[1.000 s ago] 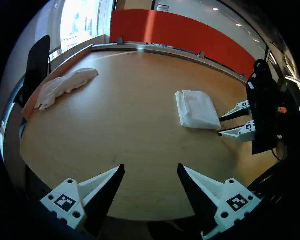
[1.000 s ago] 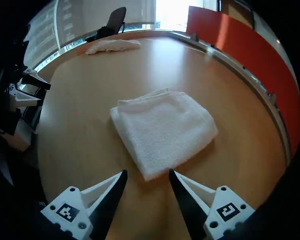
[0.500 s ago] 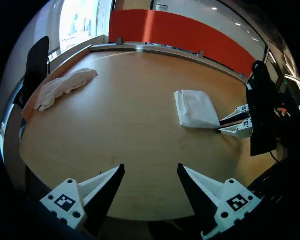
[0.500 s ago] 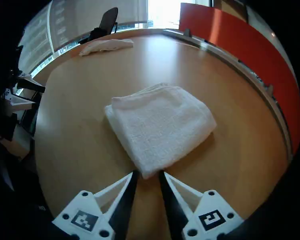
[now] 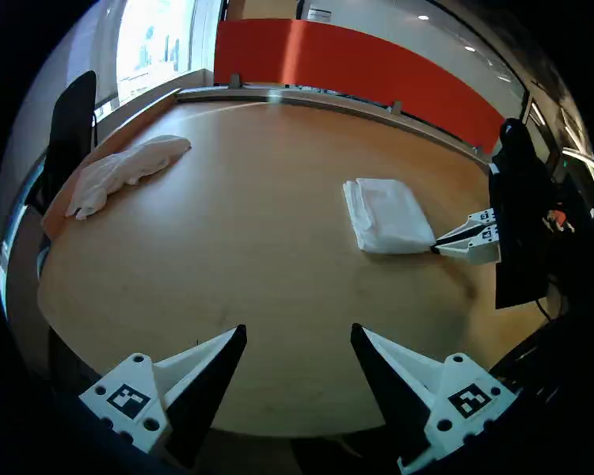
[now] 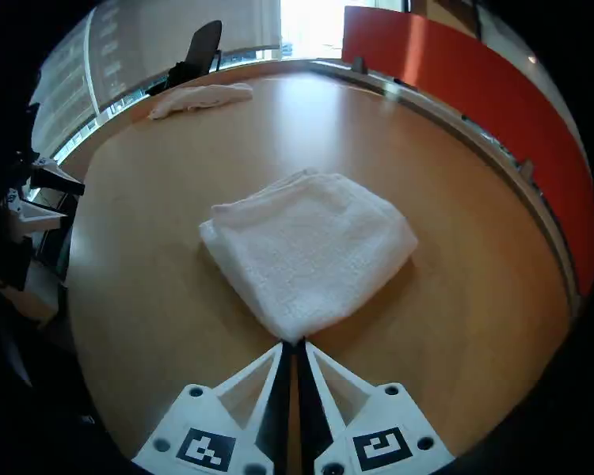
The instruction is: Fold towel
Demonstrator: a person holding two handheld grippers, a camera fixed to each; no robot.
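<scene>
A white folded towel is laid flat in the middle of the brown table. The right gripper is squeezed almost fully together, and its tips are set right at the towel's near corner. Whether the corner is pinched between them cannot be told. The left gripper is held wide apart over the table's near edge, well apart from the towel. A crumpled cloth is seen far off by the table's far side.
</scene>
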